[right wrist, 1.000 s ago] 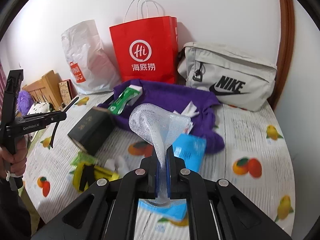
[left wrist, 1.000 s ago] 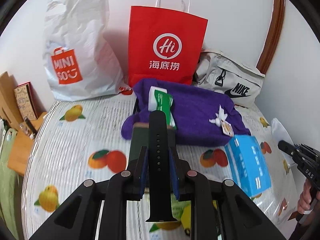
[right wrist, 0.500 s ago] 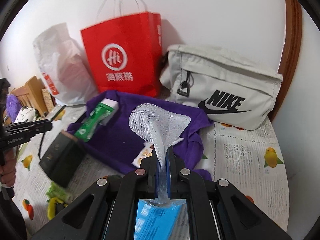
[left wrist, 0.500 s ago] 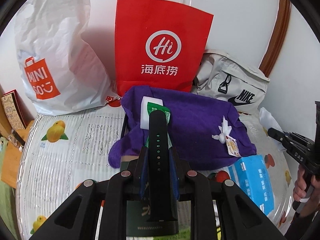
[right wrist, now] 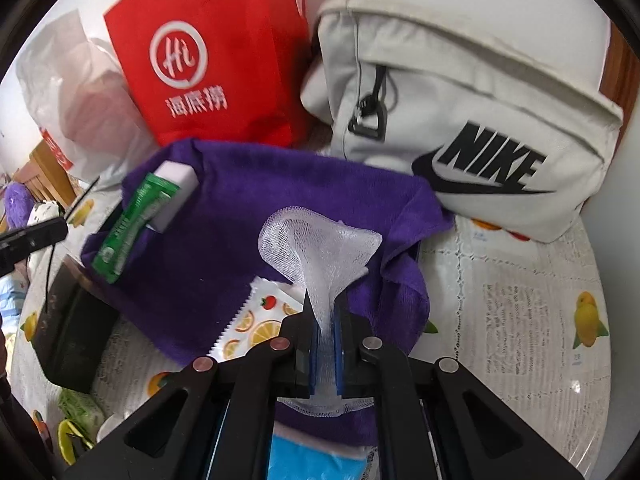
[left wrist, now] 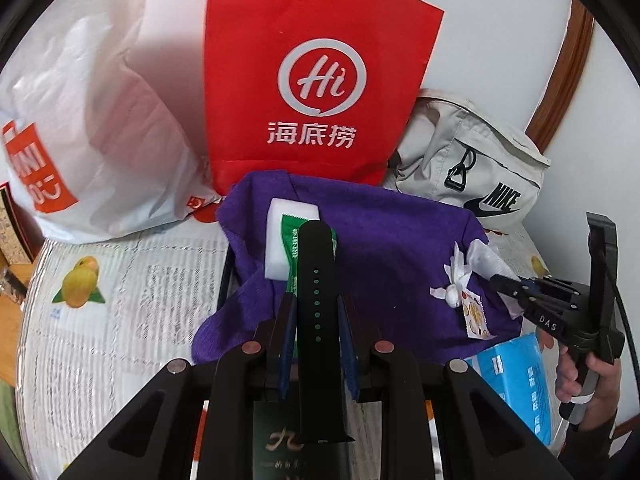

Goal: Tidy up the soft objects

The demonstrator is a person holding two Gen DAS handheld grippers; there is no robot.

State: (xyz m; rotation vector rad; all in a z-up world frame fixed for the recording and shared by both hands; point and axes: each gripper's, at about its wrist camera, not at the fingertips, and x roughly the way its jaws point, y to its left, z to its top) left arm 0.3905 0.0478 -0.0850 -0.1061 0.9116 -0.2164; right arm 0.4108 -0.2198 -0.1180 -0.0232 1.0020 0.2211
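Observation:
My left gripper [left wrist: 316,320] is shut on a black watch strap [left wrist: 317,280] and holds it above the near edge of a purple cloth [left wrist: 392,248]. My right gripper [right wrist: 326,320] is shut on a white foam net sleeve [right wrist: 320,248] over the same purple cloth [right wrist: 216,248]; it also shows at the right of the left wrist view [left wrist: 504,280]. A white sponge [left wrist: 290,236] with a green packet [right wrist: 132,224] lies on the cloth, as does a fruit-print sachet [right wrist: 256,328].
A red paper bag [left wrist: 316,80], a white plastic Miniso bag [left wrist: 88,140] and a grey Nike bag [right wrist: 472,120] stand along the back wall. A dark box [right wrist: 68,328] lies left, a blue tissue pack [left wrist: 516,380] right, on the fruit-print tablecloth [left wrist: 120,300].
Both grippers have moved forward toward the purple cloth and the bags, still holding the strap and the net sleeve. The right gripper now hangs over the cloth's right side.

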